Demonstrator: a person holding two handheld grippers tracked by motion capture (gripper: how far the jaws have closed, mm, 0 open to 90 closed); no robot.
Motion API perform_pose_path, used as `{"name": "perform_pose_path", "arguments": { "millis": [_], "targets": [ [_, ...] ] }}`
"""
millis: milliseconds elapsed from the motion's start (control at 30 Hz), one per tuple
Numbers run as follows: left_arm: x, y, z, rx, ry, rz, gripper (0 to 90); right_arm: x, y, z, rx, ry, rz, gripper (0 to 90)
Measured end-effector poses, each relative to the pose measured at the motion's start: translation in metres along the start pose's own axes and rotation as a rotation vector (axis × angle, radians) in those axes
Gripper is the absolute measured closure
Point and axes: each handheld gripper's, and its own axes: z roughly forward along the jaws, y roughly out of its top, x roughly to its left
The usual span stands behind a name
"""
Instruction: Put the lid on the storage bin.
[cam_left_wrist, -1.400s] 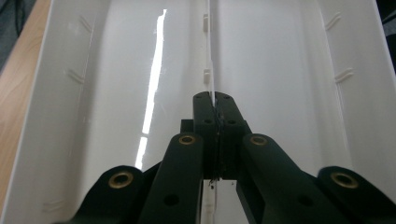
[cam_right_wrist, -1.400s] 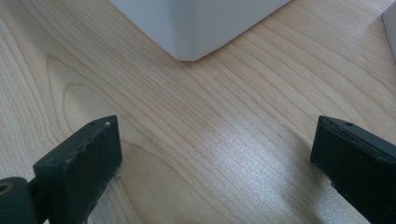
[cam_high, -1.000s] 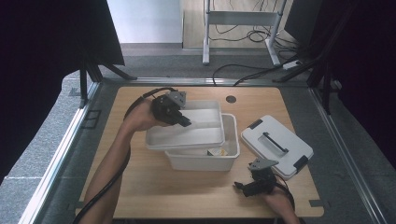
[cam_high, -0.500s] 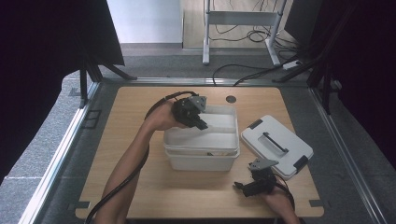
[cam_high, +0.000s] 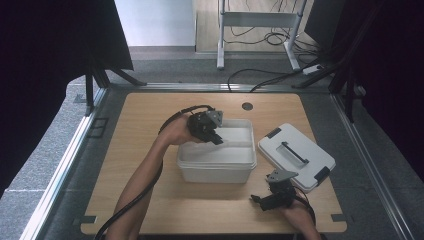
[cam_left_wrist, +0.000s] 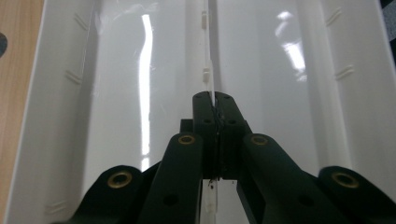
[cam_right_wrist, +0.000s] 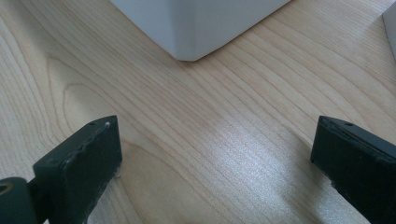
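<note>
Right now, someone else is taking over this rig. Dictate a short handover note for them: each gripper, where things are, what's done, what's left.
Left gripper: shut on the thin centre divider of the white plastic insert tray, which sits in the white rectangular plastic box.
Right gripper: open, holding nothing, low over the wooden table near the box's front right corner.
White lid with black handle and clips: off, lying on the table right of the box.
Left to do, probably: release the tray and refit the lid.
</note>
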Motion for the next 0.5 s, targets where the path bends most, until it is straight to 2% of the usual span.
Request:
{"name": "perform_pose_path", "arguments": {
  "millis": [167, 300, 367, 400, 433, 467, 500],
  "targets": [
    [-0.001, -0.001, 0.004, 0.008, 0.006, -0.012, 88.3, 0.000, 0.000, 0.000, 0.002, 0.002, 0.005, 1.3],
    [-0.001, 0.002, 0.004, 0.014, 0.027, -0.032, 82.9, 0.000, 0.000, 0.000, 0.002, 0.002, 0.005, 1.3],
    [-0.001, 0.004, 0.001, 0.005, 0.056, -0.050, 74.3, 0.000, 0.000, 0.000, 0.002, 0.002, 0.005, 1.3],
    [-0.001, 0.004, 0.001, 0.005, 0.056, -0.050, 69.9, 0.000, 0.000, 0.000, 0.002, 0.002, 0.005, 1.3],
    [-0.001, 0.005, 0.000, 0.004, 0.069, -0.057, 69.9, 0.000, 0.000, 0.000, 0.002, 0.003, 0.006, 1.3],
    [-0.002, 0.006, -0.003, -0.002, 0.097, -0.074, 60.4, 0.001, 0.000, 0.000, 0.001, 0.002, 0.008, 1.3],
    [-0.002, 0.007, -0.005, -0.009, 0.111, -0.085, 55.0, 0.000, 0.000, 0.000, 0.000, 0.002, 0.007, 1.3]
  ]
}}
